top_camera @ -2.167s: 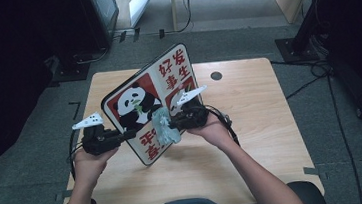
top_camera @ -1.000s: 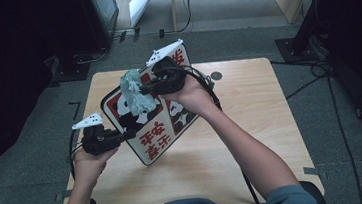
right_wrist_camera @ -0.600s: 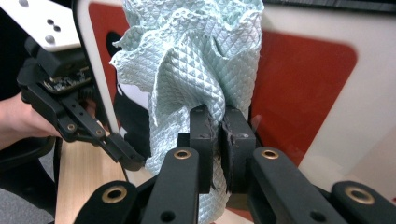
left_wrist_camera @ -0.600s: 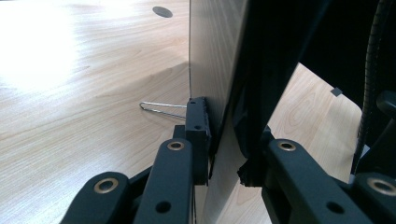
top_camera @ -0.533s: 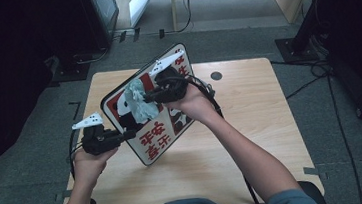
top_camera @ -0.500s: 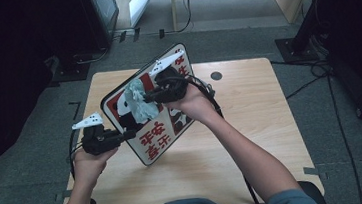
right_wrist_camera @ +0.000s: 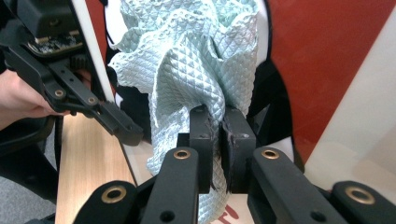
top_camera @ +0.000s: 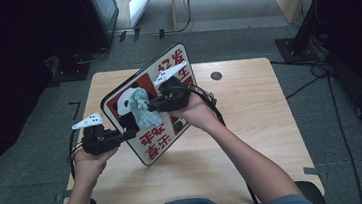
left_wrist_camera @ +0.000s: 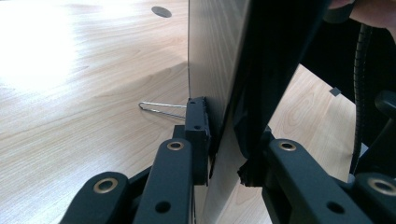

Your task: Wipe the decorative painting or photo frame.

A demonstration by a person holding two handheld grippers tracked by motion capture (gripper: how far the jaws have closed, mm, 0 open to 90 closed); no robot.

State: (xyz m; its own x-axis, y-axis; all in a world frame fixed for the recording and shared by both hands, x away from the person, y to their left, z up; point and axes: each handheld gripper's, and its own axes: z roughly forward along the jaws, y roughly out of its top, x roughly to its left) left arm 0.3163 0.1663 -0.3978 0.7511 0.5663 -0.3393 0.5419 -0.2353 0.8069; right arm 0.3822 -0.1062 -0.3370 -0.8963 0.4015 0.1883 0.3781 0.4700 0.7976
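sign: panda board tilted up over bench, left of middle
left tongs: clenched on its near-left edge
right tongs: gripping cloth against panda
tip: I'd press flat, wipe slowly

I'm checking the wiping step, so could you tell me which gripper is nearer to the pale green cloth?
Right. The right gripper is shut on the cloth, pressing it against the panda sign. The left gripper clamps the sign's lower left edge, apart from the cloth.
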